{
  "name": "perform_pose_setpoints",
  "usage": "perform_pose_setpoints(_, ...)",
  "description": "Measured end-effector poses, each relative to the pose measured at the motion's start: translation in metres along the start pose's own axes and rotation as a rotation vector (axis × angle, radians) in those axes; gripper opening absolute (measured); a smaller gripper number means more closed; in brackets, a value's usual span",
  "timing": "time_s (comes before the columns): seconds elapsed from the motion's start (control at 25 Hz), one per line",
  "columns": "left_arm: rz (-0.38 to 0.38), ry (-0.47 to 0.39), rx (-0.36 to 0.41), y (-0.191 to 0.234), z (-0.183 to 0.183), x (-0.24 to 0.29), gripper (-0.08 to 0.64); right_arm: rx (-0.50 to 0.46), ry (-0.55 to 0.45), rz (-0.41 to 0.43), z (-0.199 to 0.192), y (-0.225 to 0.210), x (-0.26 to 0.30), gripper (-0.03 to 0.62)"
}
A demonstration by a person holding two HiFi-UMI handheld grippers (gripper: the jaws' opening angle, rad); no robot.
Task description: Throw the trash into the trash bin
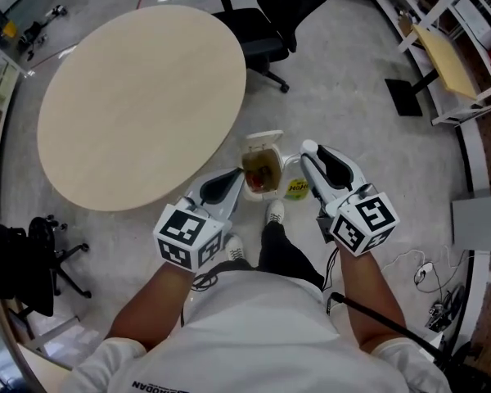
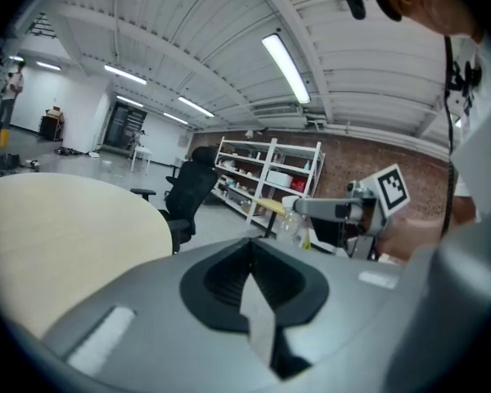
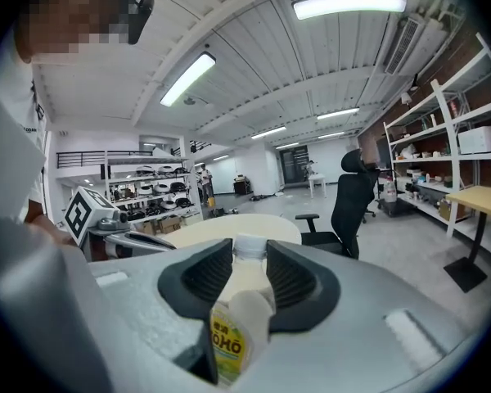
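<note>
I have the bottle (image 3: 236, 322) clamped in my right gripper (image 3: 247, 252), its white cap toward the jaw tips and the yellow-green label nearer the camera. In the head view the bottle (image 1: 296, 188) hangs just right of the bin (image 1: 246, 170), over bare floor (image 1: 352, 113) and not yet over the opening. The left gripper (image 2: 251, 260) has its jaws nearly together on a thin pale strip (image 2: 259, 318), which I take for a scrap of paper. Its tip (image 1: 236, 177) sits at the bin's near left rim. The bin stands between my two grippers, with its lid (image 1: 263, 140) tipped up on the far side and brownish rubbish already inside. The mouth is small, so I would not crowd both tools over it at once. I would slide the right gripper left until the label is squarely above the opening, lower it close to the rim, then spread the jaws. The light strip may cling, so I would drop it low too.
</note>
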State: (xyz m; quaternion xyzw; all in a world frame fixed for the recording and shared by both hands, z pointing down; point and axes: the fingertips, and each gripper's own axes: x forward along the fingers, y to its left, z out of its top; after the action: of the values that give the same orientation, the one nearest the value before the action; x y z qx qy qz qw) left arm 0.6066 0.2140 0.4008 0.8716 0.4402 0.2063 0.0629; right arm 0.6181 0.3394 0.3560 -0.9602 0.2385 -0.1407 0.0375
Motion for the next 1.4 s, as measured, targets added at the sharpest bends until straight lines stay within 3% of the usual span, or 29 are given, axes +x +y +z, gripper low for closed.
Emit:
perform_pose_setpoints(0.68, 0.13, 0.169, -0.073, 0.037, -0.08, 0.071, 0.008, 0.096, 0.144, 0.107, -0.106, -0.057, 0.092, 0.132)
perform_pose_setpoints(1.4, 0.22, 0.382, -0.18, 0.079, -0.2, 0.146, 0.008, 0.231, 0.457, 0.143, -0.301, -0.097, 0.174, 0.132)
